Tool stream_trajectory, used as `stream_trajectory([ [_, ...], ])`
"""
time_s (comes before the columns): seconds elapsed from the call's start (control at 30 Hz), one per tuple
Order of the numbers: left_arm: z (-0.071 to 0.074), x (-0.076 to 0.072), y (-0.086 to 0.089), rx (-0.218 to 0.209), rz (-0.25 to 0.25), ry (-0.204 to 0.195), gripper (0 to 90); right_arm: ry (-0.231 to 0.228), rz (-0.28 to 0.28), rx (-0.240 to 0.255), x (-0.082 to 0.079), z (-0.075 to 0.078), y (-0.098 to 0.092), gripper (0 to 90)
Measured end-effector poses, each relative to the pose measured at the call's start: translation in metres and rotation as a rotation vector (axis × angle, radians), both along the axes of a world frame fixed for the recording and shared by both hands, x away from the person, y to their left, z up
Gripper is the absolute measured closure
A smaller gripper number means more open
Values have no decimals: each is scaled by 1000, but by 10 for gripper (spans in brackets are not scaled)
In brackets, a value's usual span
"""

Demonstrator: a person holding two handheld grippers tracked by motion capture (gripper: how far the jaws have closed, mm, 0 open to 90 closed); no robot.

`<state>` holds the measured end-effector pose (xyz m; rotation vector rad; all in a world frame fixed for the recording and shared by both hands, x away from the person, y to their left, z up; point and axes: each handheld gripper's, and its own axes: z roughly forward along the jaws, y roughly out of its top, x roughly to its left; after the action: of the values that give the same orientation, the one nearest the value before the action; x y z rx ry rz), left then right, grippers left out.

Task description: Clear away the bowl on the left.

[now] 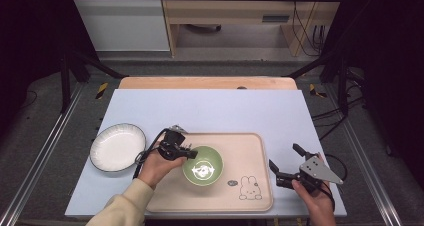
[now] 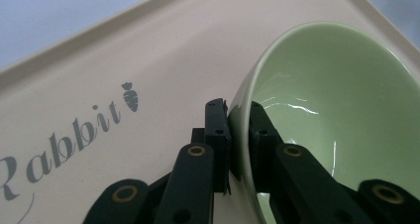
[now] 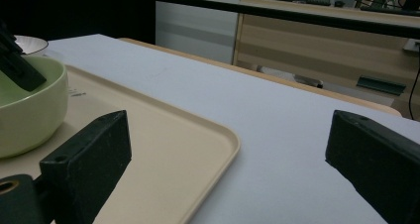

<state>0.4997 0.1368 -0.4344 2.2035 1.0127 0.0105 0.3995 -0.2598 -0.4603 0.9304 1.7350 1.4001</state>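
Observation:
A light green bowl (image 1: 203,165) sits on the beige tray (image 1: 250,146) near the table's front. My left gripper (image 1: 190,154) is shut on the bowl's left rim, one jaw inside and one outside the wall, as the left gripper view shows at the bowl (image 2: 317,100) and gripper (image 2: 237,112). The tray (image 2: 99,60) carries grey "Rabbit" lettering. My right gripper (image 1: 286,161) stands open over the table to the right of the tray, nothing between its jaws. In the right gripper view the gripper (image 3: 228,154) points along the tray (image 3: 198,149) toward the bowl (image 3: 29,115).
A white plate (image 1: 117,147) with a dark rim lies on the pale blue table (image 1: 210,108) left of the tray. A rabbit drawing (image 1: 248,187) marks the tray's front right corner. Dark metal frame posts flank the table.

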Motion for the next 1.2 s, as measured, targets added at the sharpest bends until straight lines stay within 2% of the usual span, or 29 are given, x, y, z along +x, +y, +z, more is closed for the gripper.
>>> stream_trajectory([
  [0.6,-4,2,1,4,6,4,833,2,1,-2,0,0,0,40],
  [0.83,-5,2,0,28,-5,-11,836,2,4,-2,0,0,0,40],
  [1.2,-6,2,-1,32,-13,-26,836,3,7,-3,1,-1,2,40],
])
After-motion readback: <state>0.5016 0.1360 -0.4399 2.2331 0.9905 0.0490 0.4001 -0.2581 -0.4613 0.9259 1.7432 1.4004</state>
